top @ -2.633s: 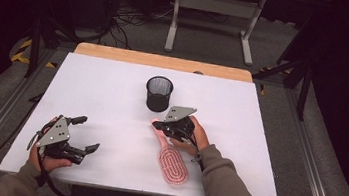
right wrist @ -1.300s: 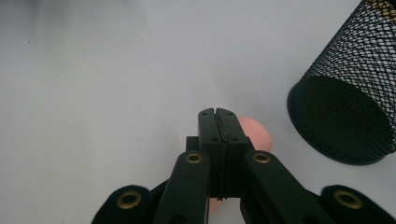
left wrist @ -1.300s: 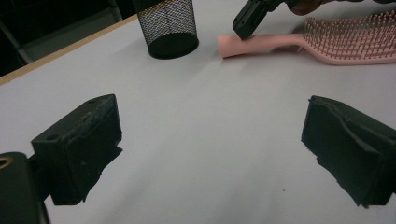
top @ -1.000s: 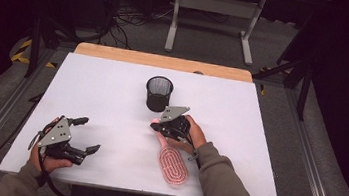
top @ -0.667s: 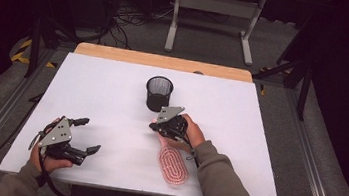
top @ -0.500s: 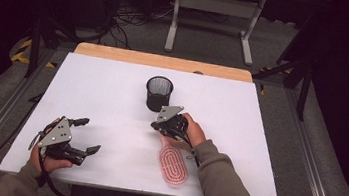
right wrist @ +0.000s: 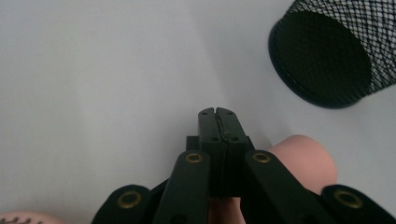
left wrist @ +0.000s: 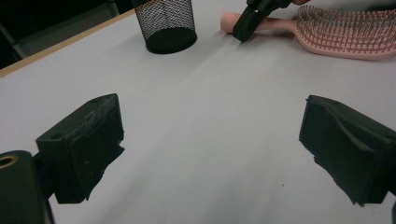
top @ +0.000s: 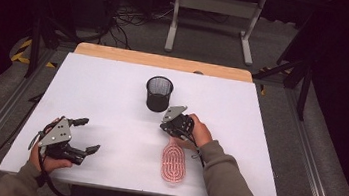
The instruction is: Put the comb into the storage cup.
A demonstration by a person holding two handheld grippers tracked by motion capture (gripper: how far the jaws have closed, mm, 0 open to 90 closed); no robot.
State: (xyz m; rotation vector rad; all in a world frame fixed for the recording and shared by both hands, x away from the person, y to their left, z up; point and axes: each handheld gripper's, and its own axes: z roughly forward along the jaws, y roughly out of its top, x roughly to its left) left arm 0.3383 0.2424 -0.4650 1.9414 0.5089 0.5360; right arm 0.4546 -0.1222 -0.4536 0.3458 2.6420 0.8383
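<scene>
- Since the earliest frame, the pink hairbrush (top: 174, 162) has swung: its bristled head, which pointed toward the near edge at a slant, now lies almost straight toward the person, and the right hand-held gripper (top: 168, 122) has shifted slightly toward the mesh cup; the left one is where it was.
- Worktop (top: 113, 90): a white surface with a strip of wood along its far edge, carrying every item below.
- Person: both forearms enter from the near edge; the right sleeve (top: 227, 185) is grey-green.
- Pink hairbrush: flat on the worktop, right of centre and near the front edge, bristles up, handle end toward the mesh cup.
- Left hand-held gripper (top: 83, 134): held low over the near-left corner, jaws wide apart with nothing between them, as the left gripper view confirms.
- Right hand-held gripper: jaws pressed together at the hairbrush handle (right wrist: 303, 163); the right gripper view shows the rounded pink end just beside and beneath the closed tips, but whether they pinch it cannot be told.
- Black mesh cup (top: 158, 93): upright at mid-worktop, just beyond the right hand-held gripper, apart from the brush.
</scene>
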